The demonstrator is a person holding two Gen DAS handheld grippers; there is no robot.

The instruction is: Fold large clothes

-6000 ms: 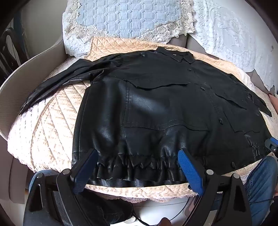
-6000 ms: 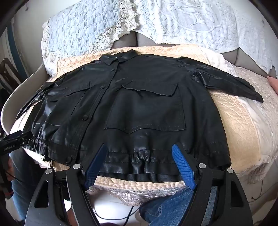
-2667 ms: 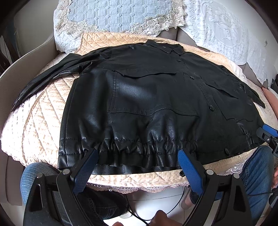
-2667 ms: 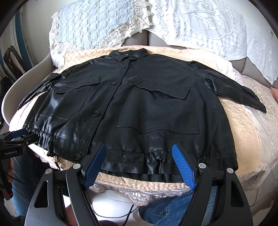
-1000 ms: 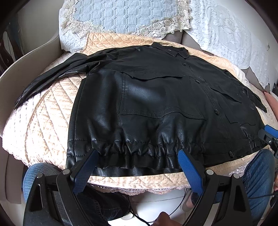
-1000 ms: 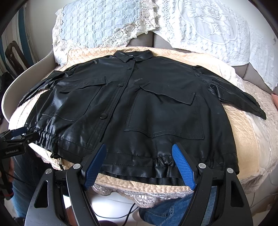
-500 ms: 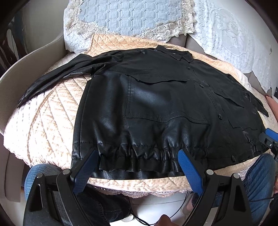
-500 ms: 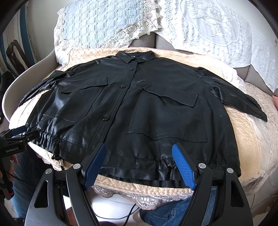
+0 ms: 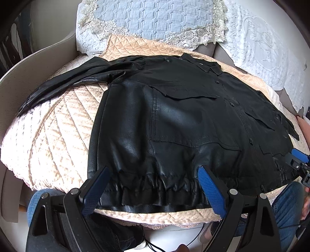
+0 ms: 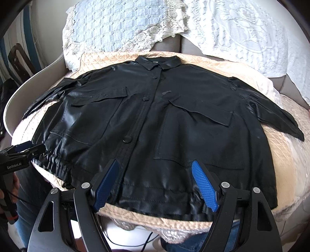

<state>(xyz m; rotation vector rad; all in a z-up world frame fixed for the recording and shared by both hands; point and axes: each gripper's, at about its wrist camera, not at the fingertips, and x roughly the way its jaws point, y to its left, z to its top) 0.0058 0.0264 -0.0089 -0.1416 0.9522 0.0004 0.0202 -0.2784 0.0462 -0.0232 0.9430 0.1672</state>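
So the black jacket (image 10: 174,124) is laid flat, front up and buttoned, on a quilted beige cover (image 9: 58,139) over a seat. Far left, one sleeve (image 9: 64,85) trails out toward the curved grey armrest (image 9: 29,66). The left gripper (image 9: 153,186) hangs just over the gathered hem (image 9: 155,186), blue pads spread wide, nothing in them. Moving right, the right gripper (image 10: 155,182) sits over the hem on the other half, also spread wide and empty. The other sleeve (image 10: 279,118) runs off to the right. Behind it all are a pale blue lace-edged cushion (image 9: 155,17) and a white lace throw (image 10: 251,33). Someone's jeans (image 9: 284,205) crowd the front edge.
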